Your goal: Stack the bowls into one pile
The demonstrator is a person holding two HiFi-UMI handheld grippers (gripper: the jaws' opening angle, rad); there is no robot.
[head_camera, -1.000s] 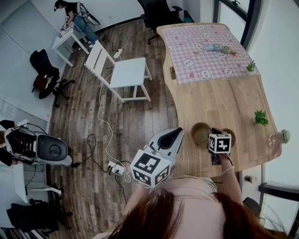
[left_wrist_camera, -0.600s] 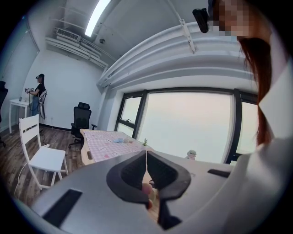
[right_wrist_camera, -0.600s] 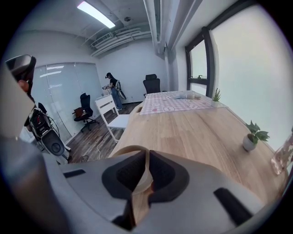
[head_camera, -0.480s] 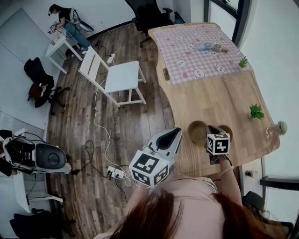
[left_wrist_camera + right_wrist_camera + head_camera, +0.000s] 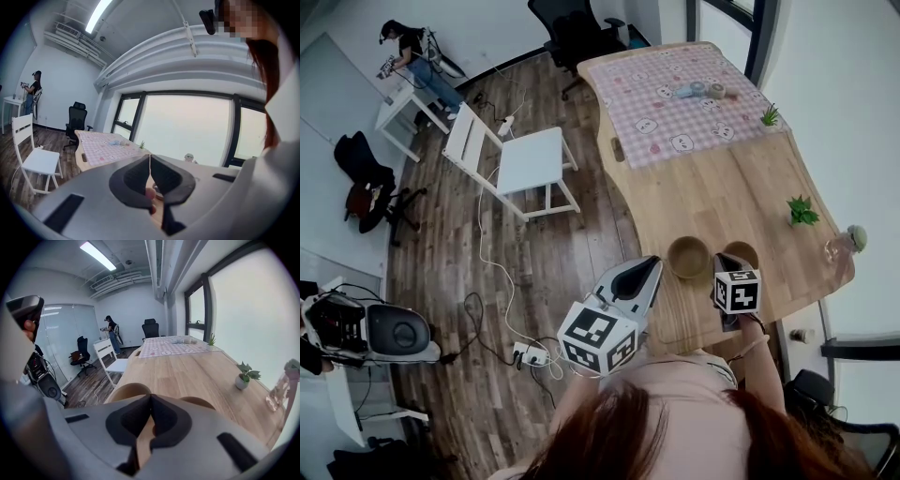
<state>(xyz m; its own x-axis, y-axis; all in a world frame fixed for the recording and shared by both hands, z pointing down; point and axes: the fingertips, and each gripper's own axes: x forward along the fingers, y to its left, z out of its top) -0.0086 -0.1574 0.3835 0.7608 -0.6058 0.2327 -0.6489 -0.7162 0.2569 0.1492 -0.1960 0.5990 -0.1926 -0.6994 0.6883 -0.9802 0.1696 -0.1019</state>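
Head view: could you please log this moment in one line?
left bowl, right bowl side by side on table, unstacked | right gripper over them, jaws just closed, rim grip unclear | left gripper shut, empty

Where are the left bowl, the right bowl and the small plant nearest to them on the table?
left bowl [image 5: 687, 256]: head view, on its inside bottom.
right bowl [image 5: 744, 251]: head view, on the part of its inside that shows.
small plant [image 5: 802, 210]: head view, on its green leaves.
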